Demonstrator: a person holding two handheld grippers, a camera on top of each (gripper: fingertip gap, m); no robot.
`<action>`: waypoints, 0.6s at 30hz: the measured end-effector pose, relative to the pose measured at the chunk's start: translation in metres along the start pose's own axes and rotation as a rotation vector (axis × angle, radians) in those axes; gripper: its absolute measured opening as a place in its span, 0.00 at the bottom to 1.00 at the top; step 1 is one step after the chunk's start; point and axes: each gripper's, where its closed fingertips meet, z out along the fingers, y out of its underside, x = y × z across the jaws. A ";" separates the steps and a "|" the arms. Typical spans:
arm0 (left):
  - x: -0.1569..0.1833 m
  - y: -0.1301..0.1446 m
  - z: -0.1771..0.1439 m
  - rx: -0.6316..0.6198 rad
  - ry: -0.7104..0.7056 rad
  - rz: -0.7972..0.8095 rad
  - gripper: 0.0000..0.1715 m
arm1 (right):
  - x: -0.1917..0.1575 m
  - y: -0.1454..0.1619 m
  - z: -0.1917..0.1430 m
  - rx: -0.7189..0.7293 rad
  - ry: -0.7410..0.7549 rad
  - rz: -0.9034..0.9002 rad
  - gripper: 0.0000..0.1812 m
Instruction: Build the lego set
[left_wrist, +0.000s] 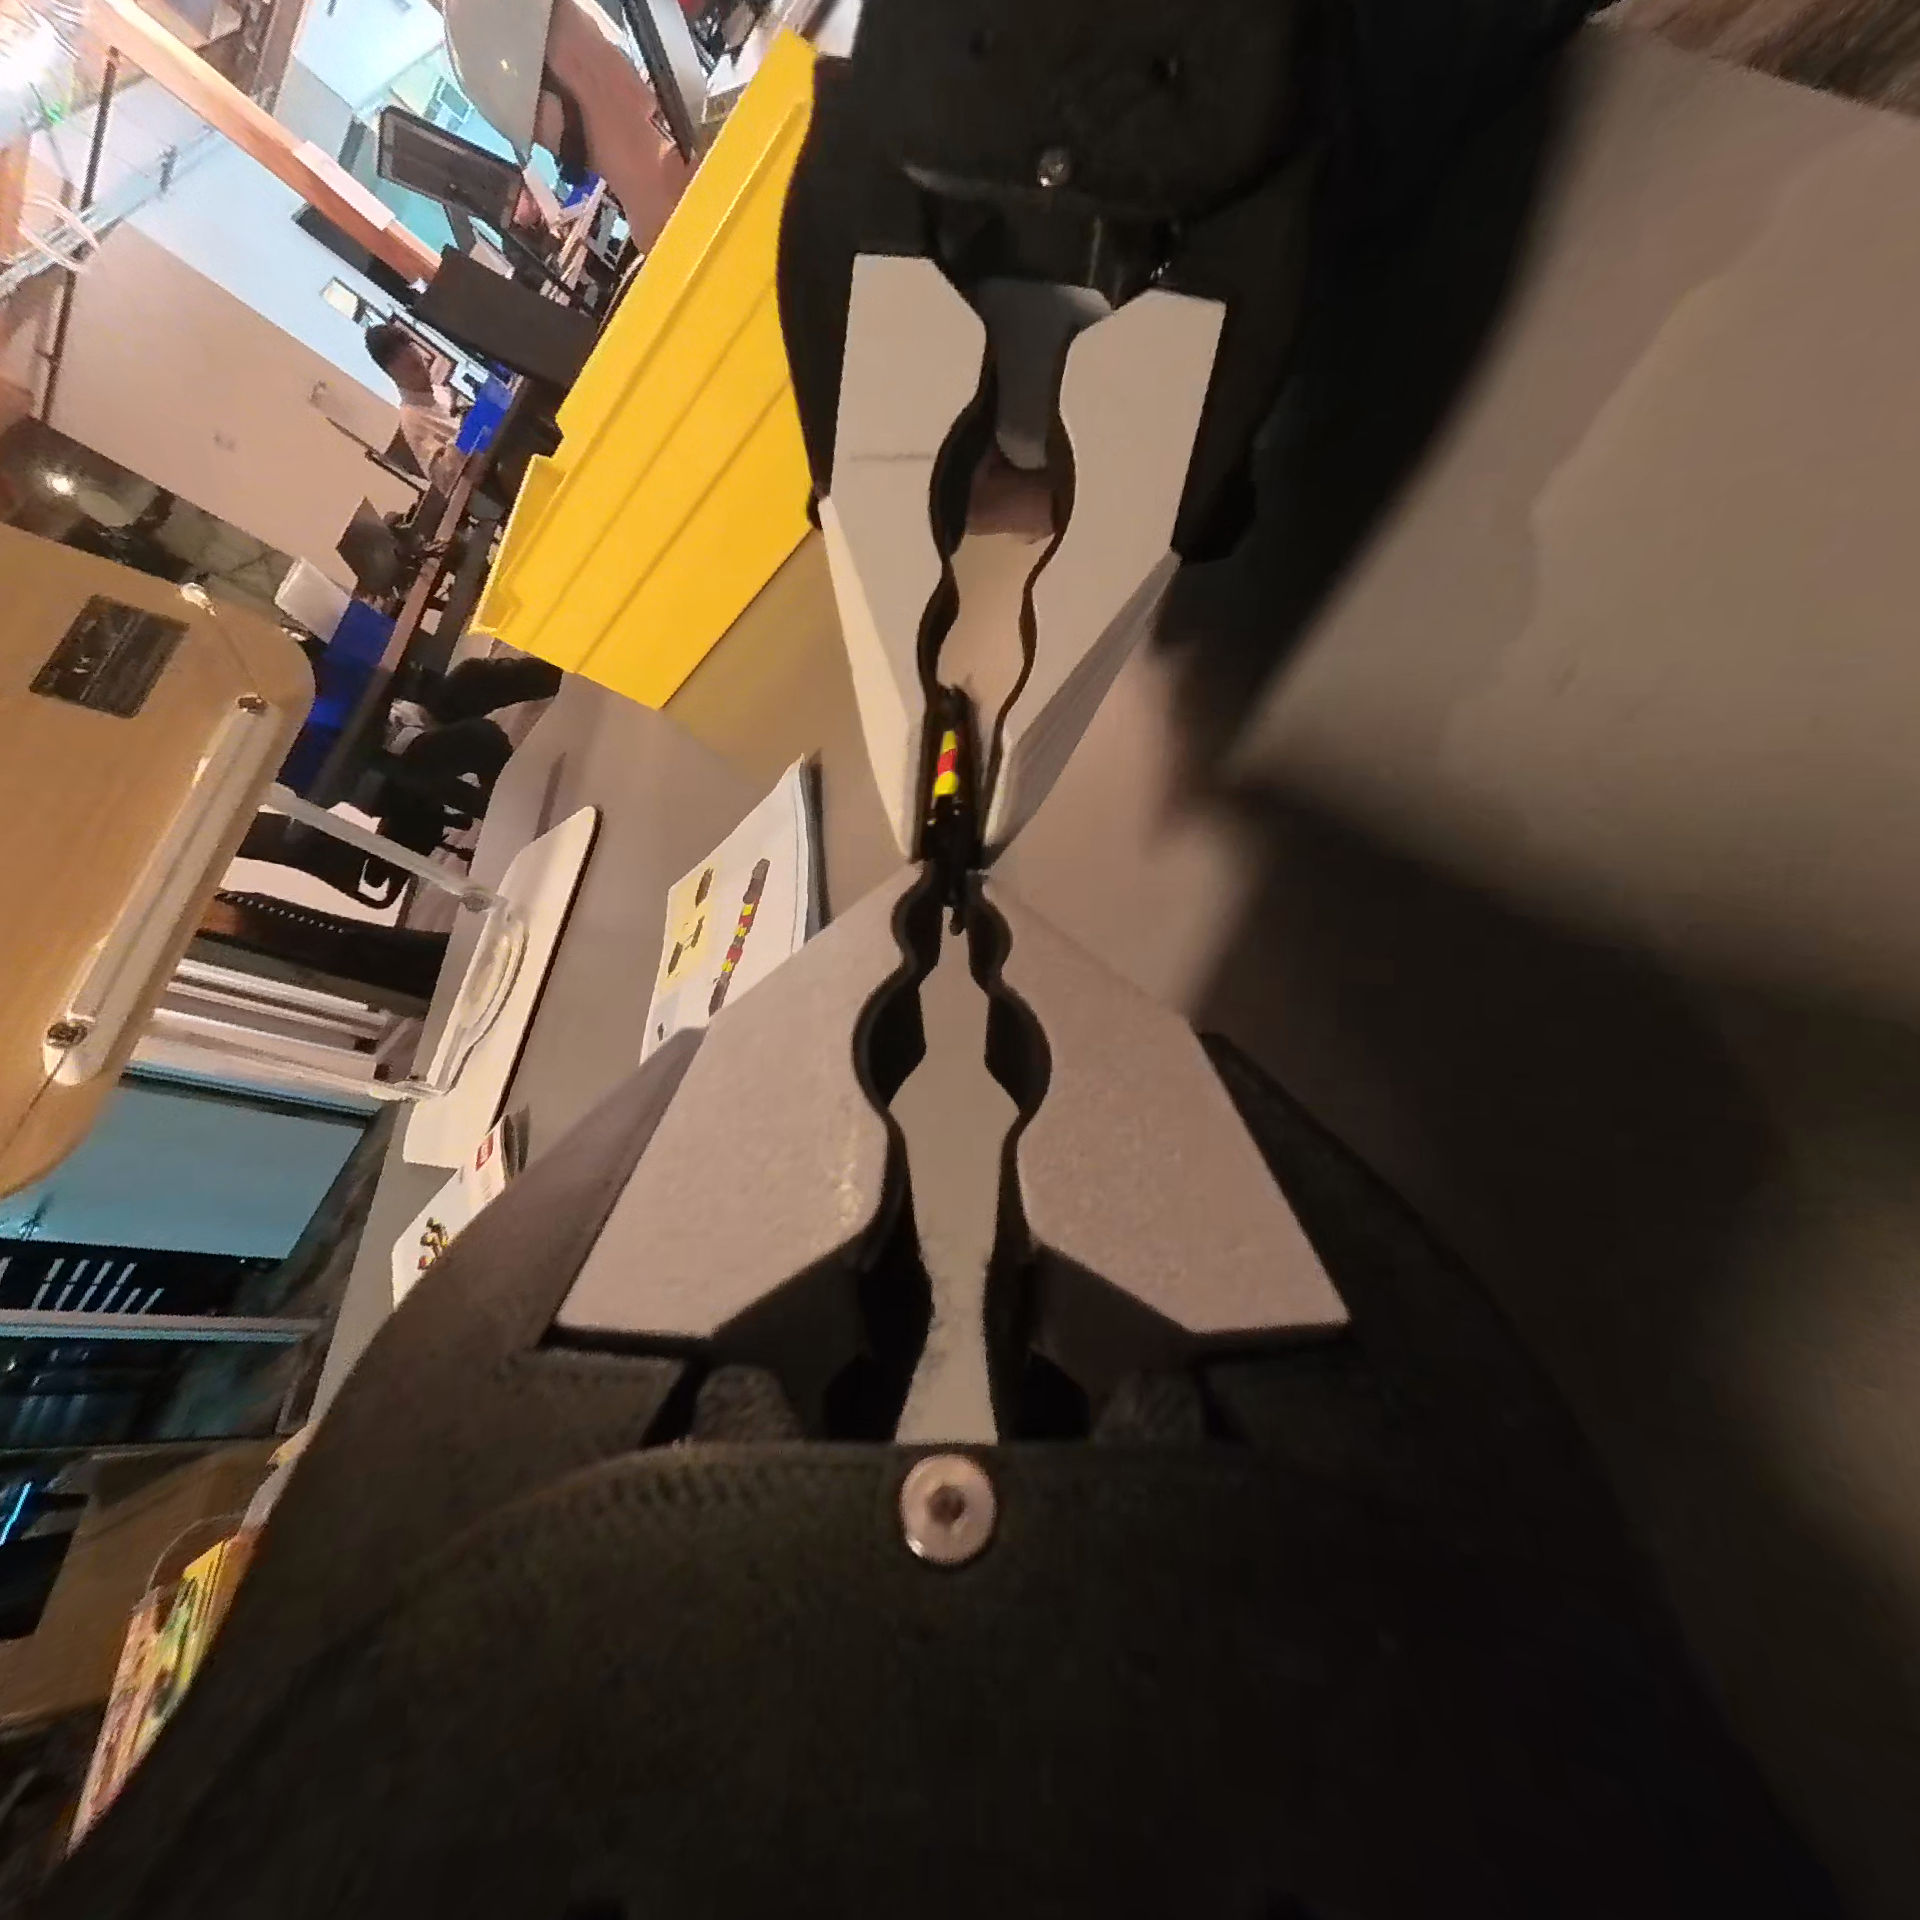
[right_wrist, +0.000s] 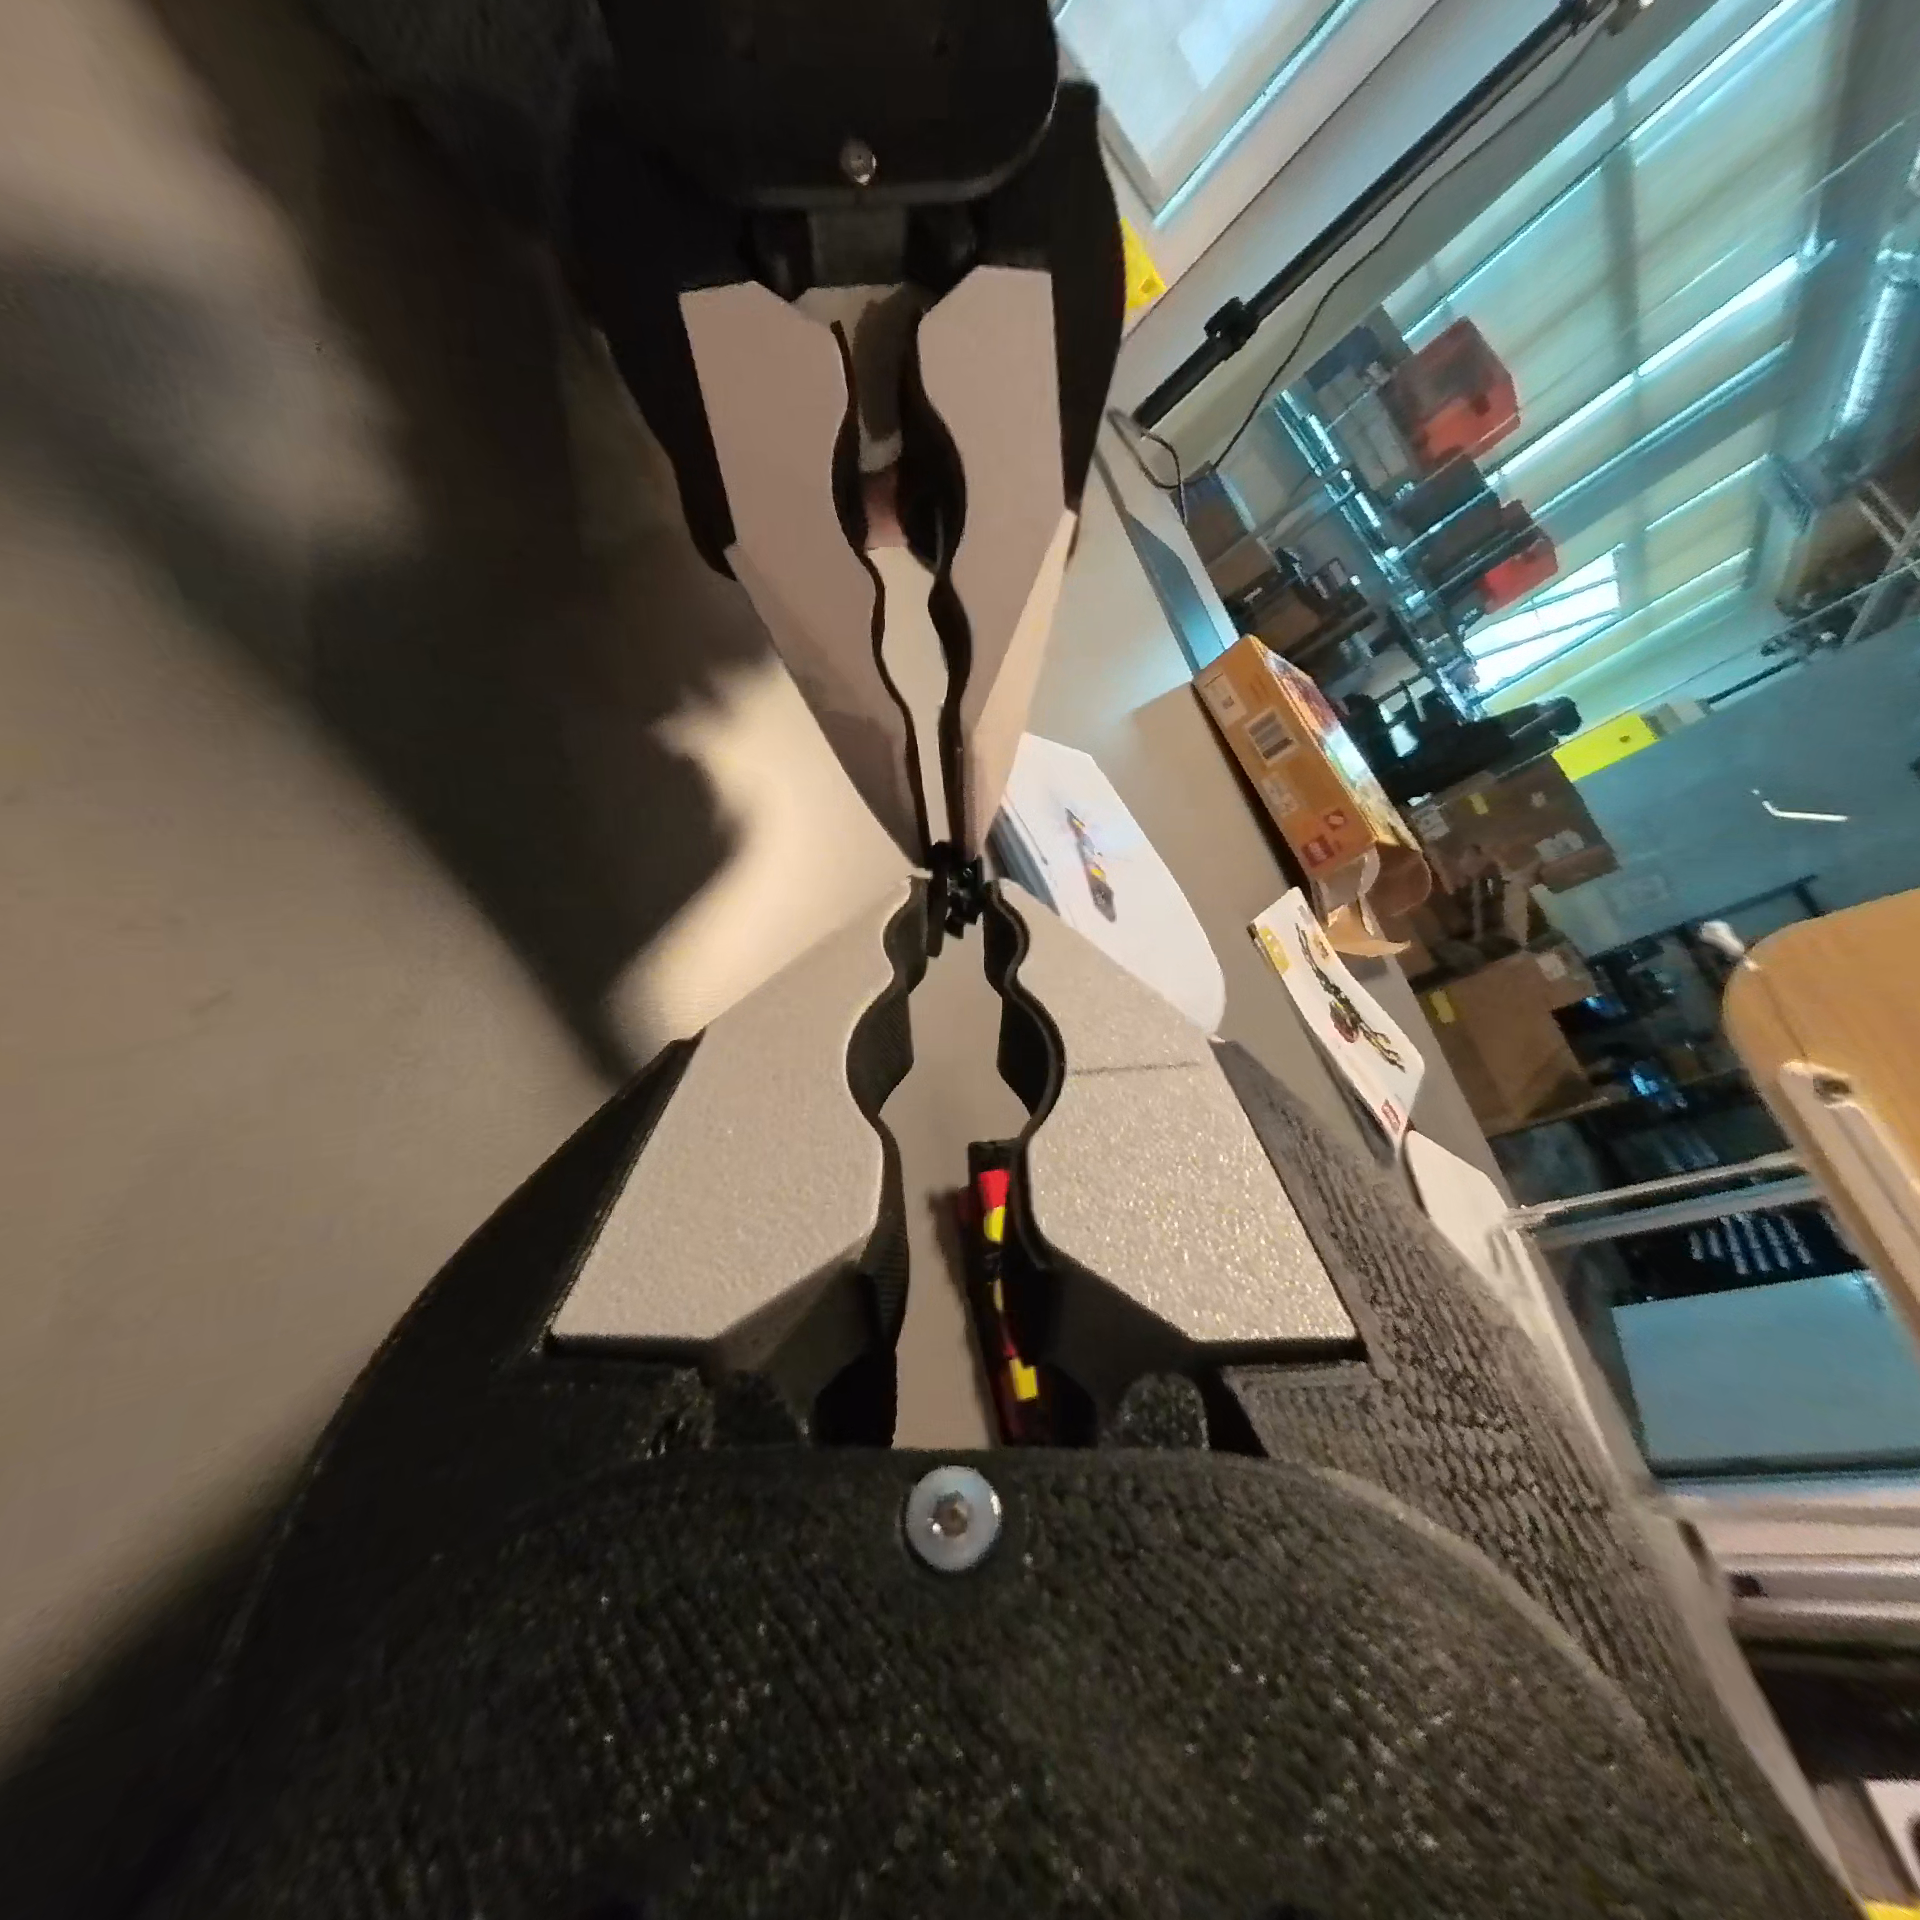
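The two grippers meet tip to tip above the grey table. My right gripper is shut on a long black lego strip with yellow and red parts, which lies along the gap between its fingers. In the left wrist view the right gripper comes in from the top with the strip in it. My left gripper is shut, pinching a small black lego piece at the strip's front end. The left gripper comes in from the top of the right wrist view.
An open instruction booklet lies on the table beyond the grippers; it also shows in the right wrist view. There is a yellow bin, a white board with clear plastic, a lego box, a leaflet and a wooden chair.
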 end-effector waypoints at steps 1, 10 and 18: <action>0.001 0.001 0.000 0.002 0.007 0.000 0.02 | -0.001 0.000 0.000 -0.006 -0.012 0.007 0.05; 0.005 0.004 0.002 0.014 0.021 -0.057 0.07 | -0.007 0.002 0.001 -0.002 -0.051 0.008 0.04; 0.008 0.007 0.003 -0.019 0.036 -0.064 0.07 | -0.008 -0.002 0.002 0.019 -0.052 -0.014 0.04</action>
